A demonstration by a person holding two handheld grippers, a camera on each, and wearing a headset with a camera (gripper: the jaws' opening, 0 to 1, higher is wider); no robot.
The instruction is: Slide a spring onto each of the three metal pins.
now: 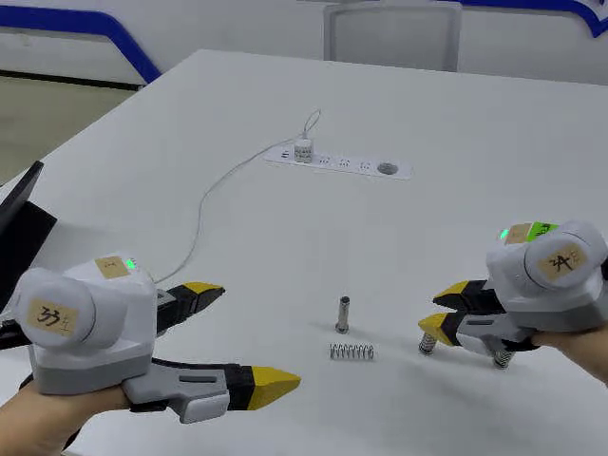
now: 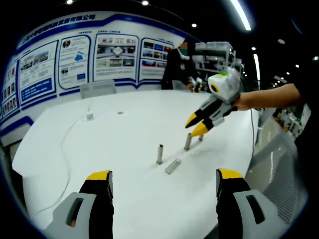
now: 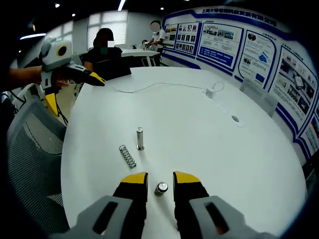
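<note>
On white table [image 1: 285, 228], centre: one bare metal pin [image 1: 343, 313] standing upright, loose spring [image 1: 351, 351] lying flat just beside it. My right gripper [image 3: 160, 175] has its jaws narrowly spread, a spring-fitted pin [image 3: 160, 188] standing between the tips, no contact that I can see. A second spring-fitted pin [image 1: 502, 358] stands under that gripper's body. My left gripper [image 1: 242, 334] hovers well apart, jaws spread wide.

Head view looks down on table [image 1: 285, 237]; gripper views low, facing inward; all share loose spring [image 1: 351, 351].
</note>
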